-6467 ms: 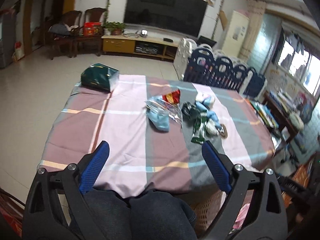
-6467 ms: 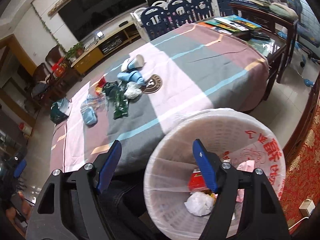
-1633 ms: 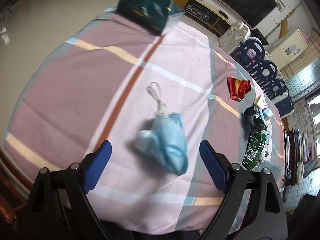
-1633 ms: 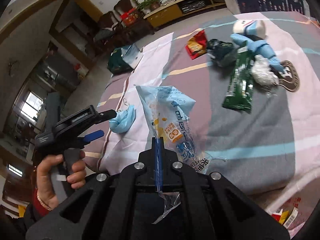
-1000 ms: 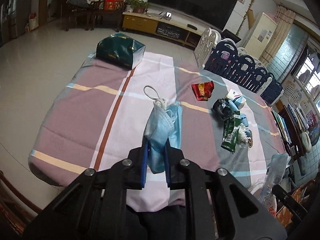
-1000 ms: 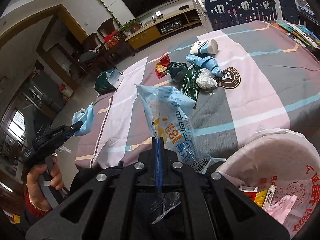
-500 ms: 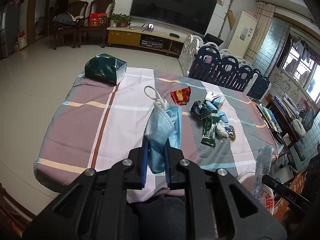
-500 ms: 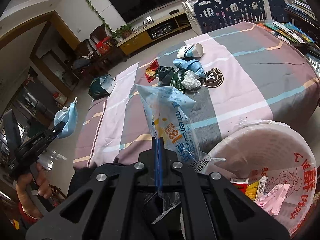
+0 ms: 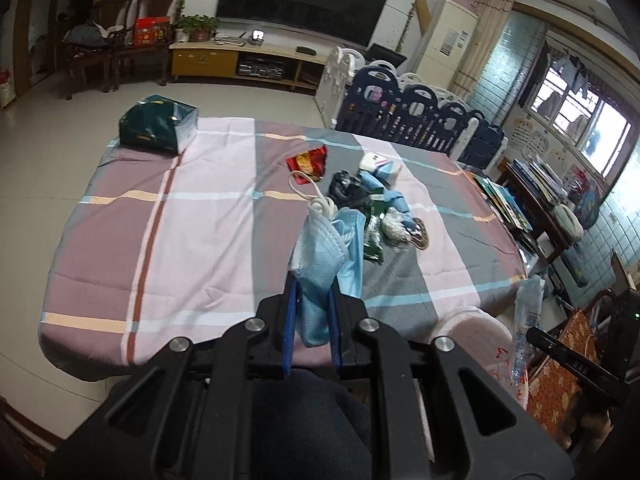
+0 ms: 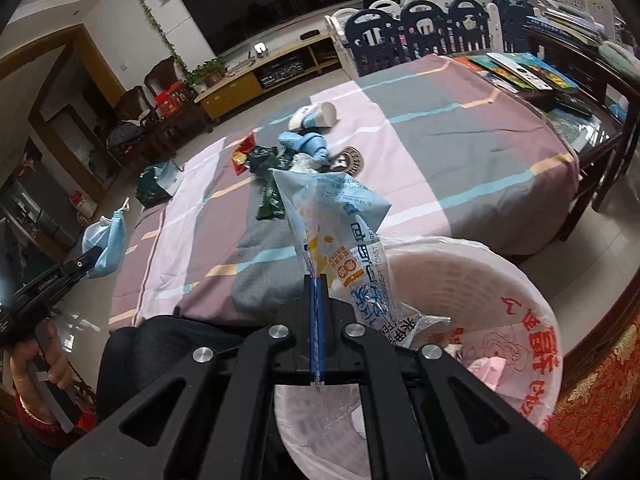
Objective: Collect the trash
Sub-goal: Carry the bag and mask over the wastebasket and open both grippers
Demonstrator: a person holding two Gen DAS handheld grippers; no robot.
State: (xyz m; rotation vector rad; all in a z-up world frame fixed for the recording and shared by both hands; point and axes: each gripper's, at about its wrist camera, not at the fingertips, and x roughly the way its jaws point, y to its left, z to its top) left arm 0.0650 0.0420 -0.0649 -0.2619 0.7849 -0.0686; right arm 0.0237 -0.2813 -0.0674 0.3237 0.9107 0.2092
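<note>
Currently both grippers loaded. Left gripper (image 9: 311, 292): jaws closed on blue face mask (image 9: 326, 256), clamped at its lower part betw. blue pads; mask stands up above the pads, white ear loop (image 9: 310, 190) coiled at top. Seen from right wrist cam, same mask (image 10: 105, 242) is held in air off the near-left edge of table, person's hand (image 10: 34, 364) on the grip.

Right gripper (image 10: 318, 300): jaws closed tight on clear/blue toast wrapper (image 10: 340, 236), pinched at lower edge, wrapper rising up and to the right. Wrapper sits above near rim of white trash basket (image 10: 532, 304), which stands on floor beside table, lined w/ bag, w/ pink and white scraps inside. In left wrist cam wrapper (image 9: 526, 320) shows at far right, over basket rim (image 9: 472, 316).

Table w/ plaid cloth (image 9: 192, 232) holds remaining trash in a cluster approx. mid-table: red snack packet (image 9: 308, 159), black crumpled wrapper (image 9: 345, 188), green wrapper (image 9: 373, 238), white crumpled tissue (image 9: 394, 226), blue item (image 10: 306, 143), paper cup (image 10: 314, 116) lying on its side, round dark coaster (image 10: 345, 162). Green tissue box (image 9: 158, 128) at far-left corner, well apart from cluster.
</note>
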